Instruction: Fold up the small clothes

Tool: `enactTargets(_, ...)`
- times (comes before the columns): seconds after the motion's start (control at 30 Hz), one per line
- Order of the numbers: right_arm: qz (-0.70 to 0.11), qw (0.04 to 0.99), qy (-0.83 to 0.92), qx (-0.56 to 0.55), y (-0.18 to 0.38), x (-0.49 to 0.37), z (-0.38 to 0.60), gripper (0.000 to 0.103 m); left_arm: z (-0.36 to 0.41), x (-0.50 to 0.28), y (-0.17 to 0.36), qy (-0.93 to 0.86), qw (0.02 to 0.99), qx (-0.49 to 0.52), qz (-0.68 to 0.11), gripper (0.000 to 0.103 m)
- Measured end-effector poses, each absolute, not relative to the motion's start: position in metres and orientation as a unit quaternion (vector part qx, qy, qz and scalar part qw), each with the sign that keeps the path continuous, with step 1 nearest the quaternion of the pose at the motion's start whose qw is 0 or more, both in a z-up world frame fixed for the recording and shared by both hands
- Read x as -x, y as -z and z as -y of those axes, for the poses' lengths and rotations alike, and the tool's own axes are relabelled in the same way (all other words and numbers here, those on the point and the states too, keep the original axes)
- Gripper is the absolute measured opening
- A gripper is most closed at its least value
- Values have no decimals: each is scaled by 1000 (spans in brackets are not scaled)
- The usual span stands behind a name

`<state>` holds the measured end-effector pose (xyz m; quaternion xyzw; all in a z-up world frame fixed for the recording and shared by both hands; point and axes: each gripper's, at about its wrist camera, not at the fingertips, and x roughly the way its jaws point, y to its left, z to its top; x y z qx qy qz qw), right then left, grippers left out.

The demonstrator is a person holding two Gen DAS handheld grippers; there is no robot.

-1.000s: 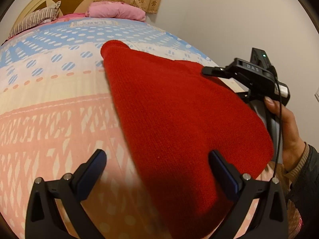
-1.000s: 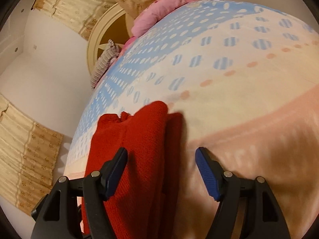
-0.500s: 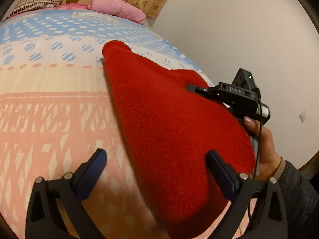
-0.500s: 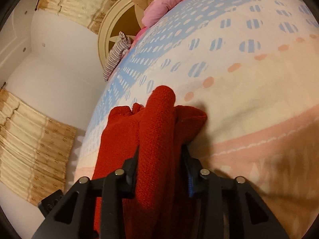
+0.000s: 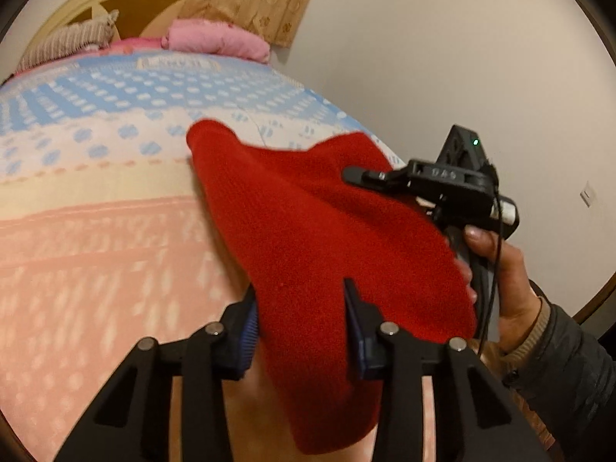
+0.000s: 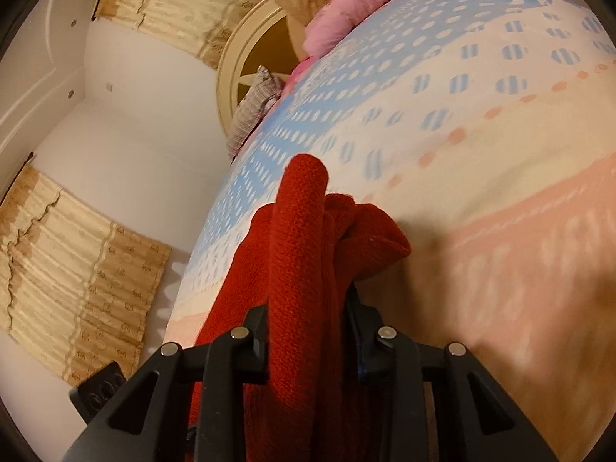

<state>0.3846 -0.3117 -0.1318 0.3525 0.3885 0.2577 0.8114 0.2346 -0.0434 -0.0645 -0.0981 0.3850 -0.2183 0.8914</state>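
Observation:
A red knit garment (image 5: 315,223) lies on the patterned bed cover (image 5: 96,231), with its near edge raised. My left gripper (image 5: 300,319) is closing, and its blue pads pinch the near end of the garment. In the right wrist view my right gripper (image 6: 308,331) is also closing, with its pads pressing a thick rolled fold of the garment (image 6: 300,238), which bunches up ahead of the fingers. In the left wrist view the right gripper sits at the garment's right edge, held by a person's hand (image 5: 500,269).
A pink pillow (image 5: 215,40) and a striped pillow (image 5: 65,40) lie at the head of the bed, by a cream headboard (image 6: 238,57). The bed's edge runs close to the wall (image 5: 423,57) on the right. Beige curtains (image 6: 77,269) hang beyond.
Both grippers went from wide open around the garment to closed on it. The right closed first, the left in the last half second. The gripped edges have lifted and bunched.

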Motion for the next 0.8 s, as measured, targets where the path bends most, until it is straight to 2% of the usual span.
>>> enactTargets(0.37, -388, 796, -328, -330, 121, -339, 220, 30, -9, -161, 51, 171, 910, 104, -363, 40)
enactTargets(0.8, -407, 760, -392, -321, 123, -316, 111, 30, -68, -118, 53, 123, 920, 134, -348, 40)
